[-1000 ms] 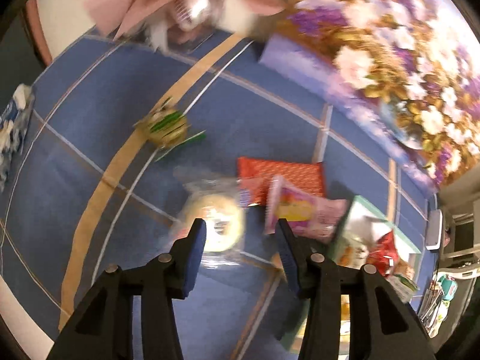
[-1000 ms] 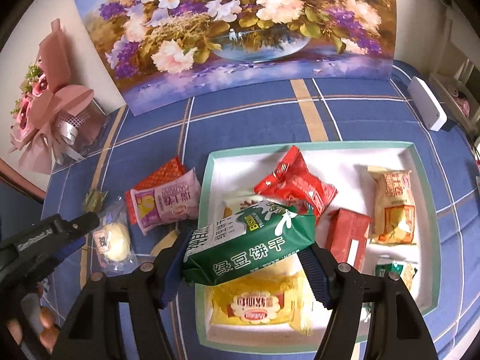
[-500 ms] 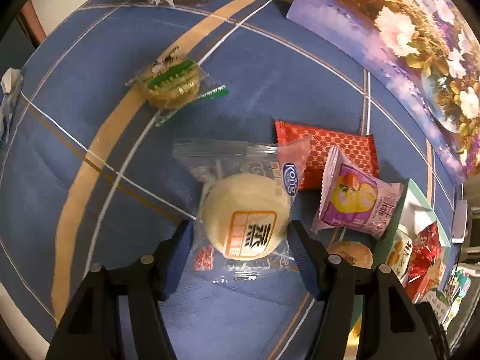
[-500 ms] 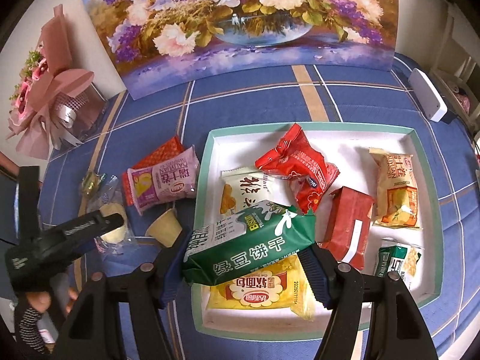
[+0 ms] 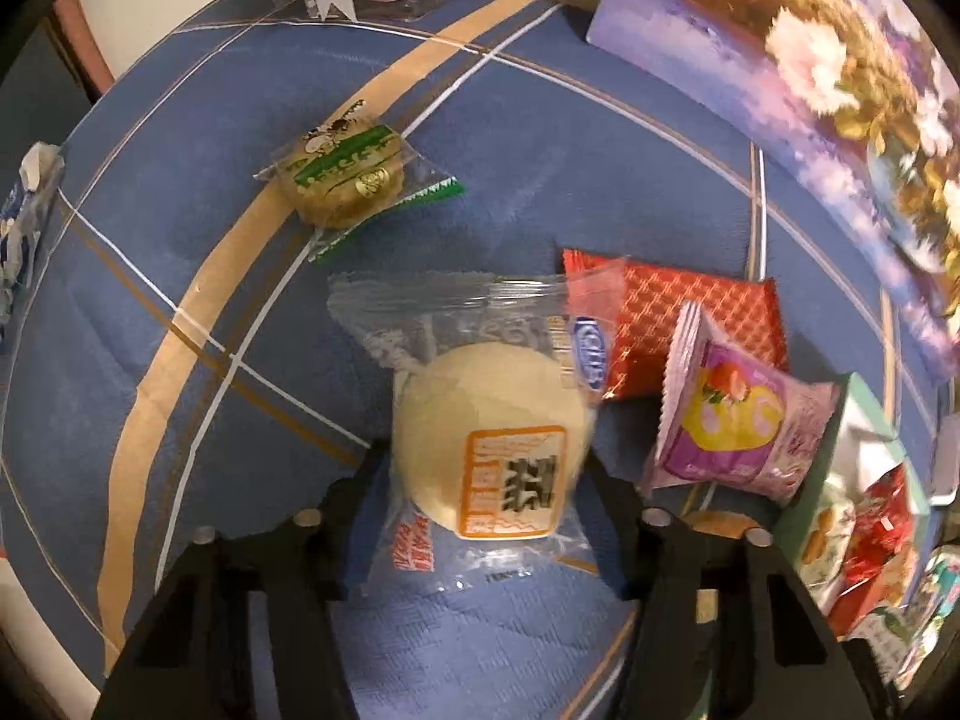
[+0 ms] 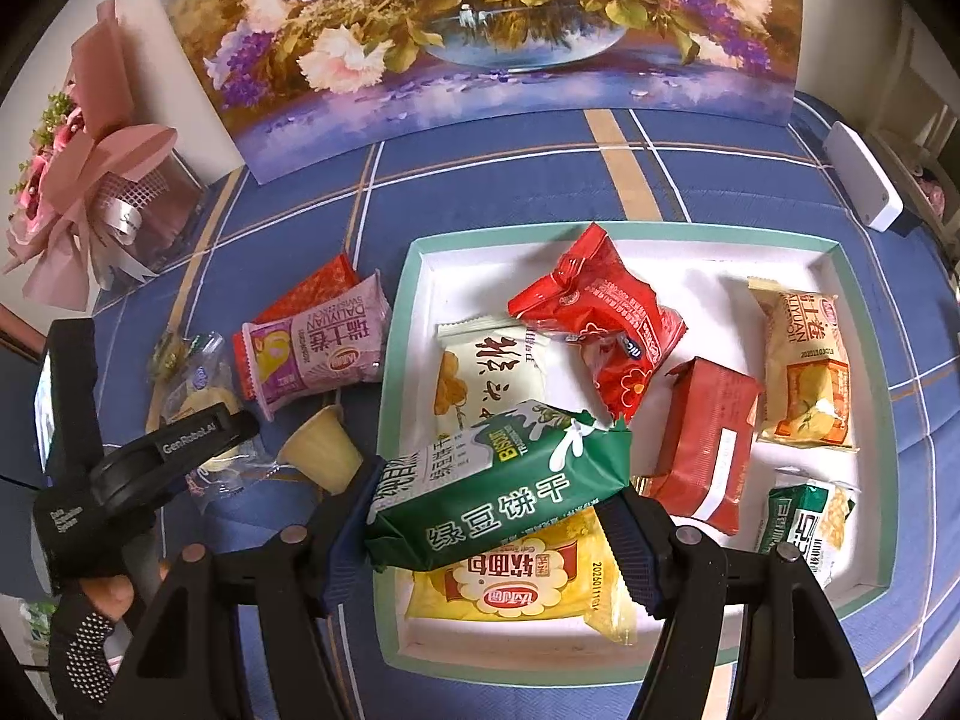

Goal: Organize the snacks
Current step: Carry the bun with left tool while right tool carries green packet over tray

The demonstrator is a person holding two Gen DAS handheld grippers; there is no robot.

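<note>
My left gripper (image 5: 480, 480) is open, its fingers on either side of a round pale bun in a clear wrapper (image 5: 489, 438) that lies on the blue cloth. My right gripper (image 6: 489, 510) is shut on a green biscuit pack (image 6: 504, 492), held above the front left corner of the white tray (image 6: 420, 252). The tray holds several snack packs, among them a red pack (image 6: 600, 312) and a yellow pack (image 6: 516, 588). The left gripper also shows in the right wrist view (image 6: 198, 438), left of the tray.
A purple pack (image 5: 738, 420) and an orange-red pack (image 5: 684, 324) lie right of the bun. A green-striped cake (image 5: 348, 174) lies farther off. A small cup-shaped snack (image 6: 321, 450) sits beside the tray. A flower painting (image 6: 480, 30) and a pink bouquet (image 6: 90, 162) stand behind.
My left gripper has moved forward and down until its fingers flank the wrapped bun. My right gripper has kept the green pack, drifting slightly over the tray's front left.
</note>
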